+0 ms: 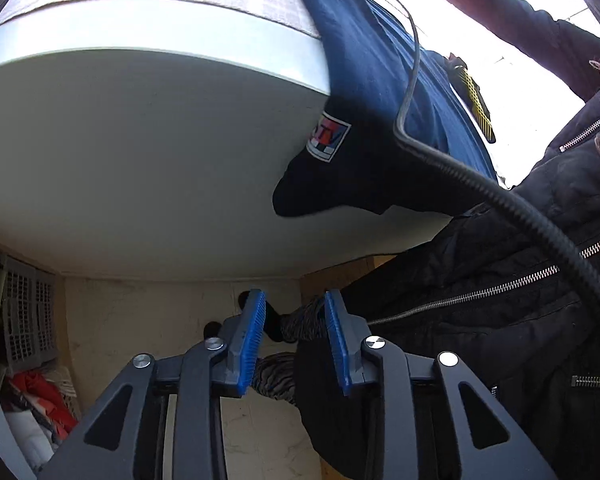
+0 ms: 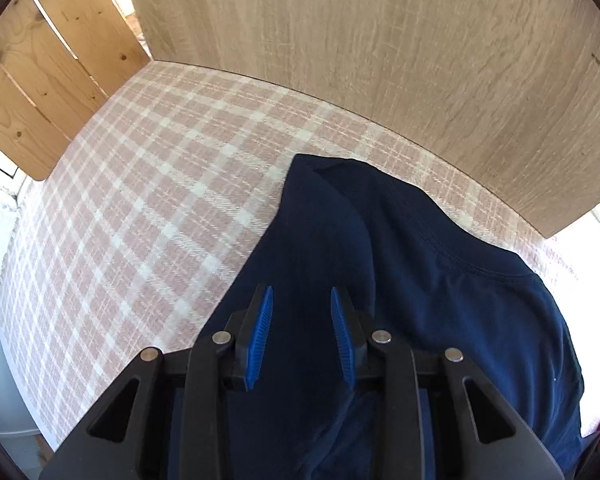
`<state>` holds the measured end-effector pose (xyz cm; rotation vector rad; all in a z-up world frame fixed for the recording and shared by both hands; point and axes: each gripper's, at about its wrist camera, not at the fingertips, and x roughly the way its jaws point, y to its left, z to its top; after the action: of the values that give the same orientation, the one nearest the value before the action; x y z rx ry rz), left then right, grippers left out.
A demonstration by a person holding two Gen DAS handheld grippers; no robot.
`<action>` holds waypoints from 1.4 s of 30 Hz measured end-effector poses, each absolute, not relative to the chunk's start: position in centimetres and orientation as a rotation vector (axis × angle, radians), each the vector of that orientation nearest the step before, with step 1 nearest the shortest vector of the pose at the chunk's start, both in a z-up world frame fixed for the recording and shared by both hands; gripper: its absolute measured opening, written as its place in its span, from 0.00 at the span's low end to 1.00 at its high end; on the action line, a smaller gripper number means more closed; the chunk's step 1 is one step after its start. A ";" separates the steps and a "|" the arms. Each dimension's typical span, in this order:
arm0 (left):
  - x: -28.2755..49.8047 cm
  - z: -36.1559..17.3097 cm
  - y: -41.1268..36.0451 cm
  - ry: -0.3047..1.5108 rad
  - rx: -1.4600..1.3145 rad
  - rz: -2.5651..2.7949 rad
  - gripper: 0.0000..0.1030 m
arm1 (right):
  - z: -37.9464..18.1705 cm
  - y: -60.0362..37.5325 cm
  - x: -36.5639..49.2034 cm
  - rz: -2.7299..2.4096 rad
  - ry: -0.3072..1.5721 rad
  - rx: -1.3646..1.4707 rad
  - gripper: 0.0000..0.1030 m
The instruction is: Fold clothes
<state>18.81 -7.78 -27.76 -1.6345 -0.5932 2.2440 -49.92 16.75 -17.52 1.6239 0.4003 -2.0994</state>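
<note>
Blue-padded and spread with nothing between its fingers, the right gripper (image 2: 302, 334) hovers over a navy T-shirt (image 2: 400, 280) lying on the checked cloth (image 2: 140, 200), its long axis running off the table's (image 1: 140, 140) near edge, one sleeve overhanging. Left gripper (image 1: 294, 340), also spread, hangs below. Soft, light fabric; likely best pinched at a hem.

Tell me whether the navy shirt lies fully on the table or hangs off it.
Hangs off. The navy shirt lies on the checked cloth, but its sleeve droops over the table edge.
</note>
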 end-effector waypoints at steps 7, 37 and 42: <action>20.3 -22.7 -10.5 -0.619 -1.609 2.455 0.28 | -12.6 18.8 -51.1 -2.102 0.092 1.468 0.03; 14.7 -12.7 -5.9 -0.388 -1.317 2.541 0.30 | -7.6 26.8 -40.0 -2.099 0.010 1.305 0.07; 13.0 -12.7 -3.1 -0.365 -1.189 2.428 0.32 | -2.8 37.0 -30.0 -2.349 0.062 1.237 0.72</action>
<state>13.02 -3.08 -12.69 -1.1886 -0.3653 2.4284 -30.04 37.05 -2.82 1.2368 0.0617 -2.3486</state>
